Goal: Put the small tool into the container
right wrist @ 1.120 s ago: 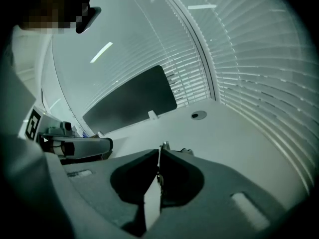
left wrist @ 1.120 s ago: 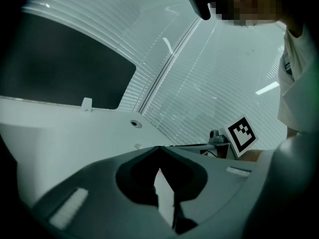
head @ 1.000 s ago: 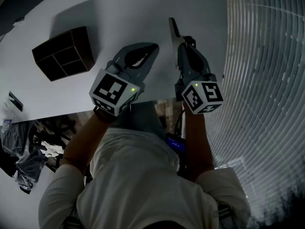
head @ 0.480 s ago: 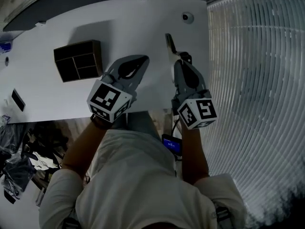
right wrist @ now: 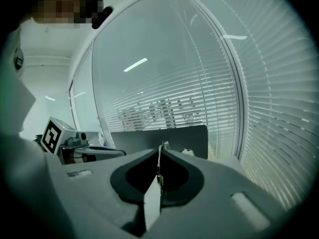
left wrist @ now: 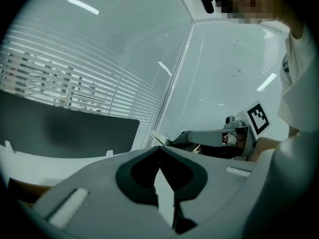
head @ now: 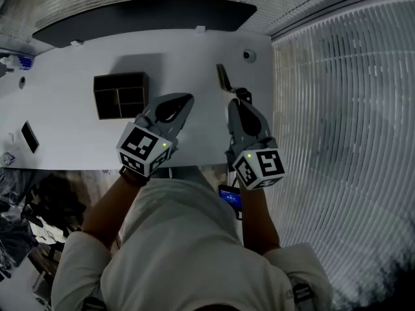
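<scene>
Tabletop (head: 65, 135) spreads broad; container (head: 120, 96) sits well inside its edges.

Quantity: two grippers, left gripper (head: 187, 98) and right gripper (head: 232, 101), and one tool (head: 222, 76). One table (head: 71, 63) carries one container (head: 121, 94) at 10 o'clock and one round object (head: 249, 56) at 1 o'clock.

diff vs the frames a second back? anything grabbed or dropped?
Nothing taken or let go. The right tool stays shut on the thin flat piece; the left tool stays shut and empty. Both tools now show nearer the compartment box and the far edge of the table, though the head view itself swung too. The box stays put.
</scene>
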A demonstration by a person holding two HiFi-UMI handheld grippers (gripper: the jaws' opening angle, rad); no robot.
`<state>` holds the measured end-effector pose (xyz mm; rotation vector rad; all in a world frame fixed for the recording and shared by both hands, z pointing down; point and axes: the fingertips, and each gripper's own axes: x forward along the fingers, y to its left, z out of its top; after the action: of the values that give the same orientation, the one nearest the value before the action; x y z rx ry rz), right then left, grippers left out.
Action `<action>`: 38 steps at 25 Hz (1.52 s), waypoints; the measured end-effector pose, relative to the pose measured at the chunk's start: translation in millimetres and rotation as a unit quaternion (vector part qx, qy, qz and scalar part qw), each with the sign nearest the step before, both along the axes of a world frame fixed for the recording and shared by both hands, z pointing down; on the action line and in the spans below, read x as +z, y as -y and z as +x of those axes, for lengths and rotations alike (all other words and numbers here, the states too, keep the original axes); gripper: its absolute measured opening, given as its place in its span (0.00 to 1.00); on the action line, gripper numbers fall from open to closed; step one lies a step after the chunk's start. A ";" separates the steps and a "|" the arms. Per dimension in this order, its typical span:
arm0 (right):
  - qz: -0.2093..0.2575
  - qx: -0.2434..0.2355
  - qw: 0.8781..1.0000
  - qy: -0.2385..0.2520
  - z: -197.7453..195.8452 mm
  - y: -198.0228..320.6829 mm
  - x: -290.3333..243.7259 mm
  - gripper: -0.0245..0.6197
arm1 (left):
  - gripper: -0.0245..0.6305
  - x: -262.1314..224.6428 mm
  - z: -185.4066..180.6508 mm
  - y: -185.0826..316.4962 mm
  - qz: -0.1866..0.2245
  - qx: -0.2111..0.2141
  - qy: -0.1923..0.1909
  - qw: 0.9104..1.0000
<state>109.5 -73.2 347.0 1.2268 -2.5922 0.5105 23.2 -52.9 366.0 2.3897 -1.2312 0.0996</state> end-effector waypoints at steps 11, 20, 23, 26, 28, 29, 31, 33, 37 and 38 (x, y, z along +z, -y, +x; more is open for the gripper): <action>0.018 -0.013 1.000 -0.003 -10.5 -9.8 -20.0 0.05 | 0.04 -18.5 -7.3 -12.6 0.014 -0.007 -0.005 1.000; 0.027 -0.059 0.998 -0.010 -54.8 -18.6 -28.5 0.05 | 0.04 -27.8 -53.7 -22.2 0.023 -0.051 -0.008 0.998; 0.029 -0.078 0.997 -0.010 -73.0 -21.0 -31.6 0.05 | 0.04 -30.3 -71.7 -26.7 0.025 -0.069 -0.009 0.997; 0.030 -0.099 0.995 -0.007 -92.4 -22.2 -30.8 0.05 | 0.04 -28.9 -90.1 -30.8 0.027 -0.089 -0.007 0.996; 0.032 -0.116 0.993 -0.007 -105.3 -23.4 -30.2 0.05 | 0.04 -28.0 -102.3 -33.8 0.027 -0.104 -0.006 0.994; 0.034 -0.124 0.992 -0.007 -111.8 -24.0 -30.4 0.05 | 0.04 -28.0 -108.4 -35.5 0.027 -0.112 -0.006 0.993; 0.036 -0.141 0.989 -0.006 -125.5 -25.7 -32.1 0.05 | 0.04 -28.9 -120.8 -39.5 0.028 -0.128 -0.005 0.991; 0.036 -0.159 0.987 -0.006 -141.3 -28.9 -34.1 0.05 | 0.04 -30.3 -135.0 -44.9 0.028 -0.144 -0.006 0.989; 0.036 -0.196 0.980 -0.012 -177.0 -37.7 -30.8 0.05 | 0.04 -27.8 -168.5 -56.4 0.026 -0.175 -0.009 0.984; 0.037 -0.205 0.978 -0.014 -185.1 -39.4 -29.2 0.05 | 0.04 -26.1 -175.9 -58.3 0.025 -0.182 -0.010 0.983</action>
<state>-75.6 -33.7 317.8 0.6756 -2.7538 0.3109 -152.7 5.4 339.9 2.1579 -1.6550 -0.0696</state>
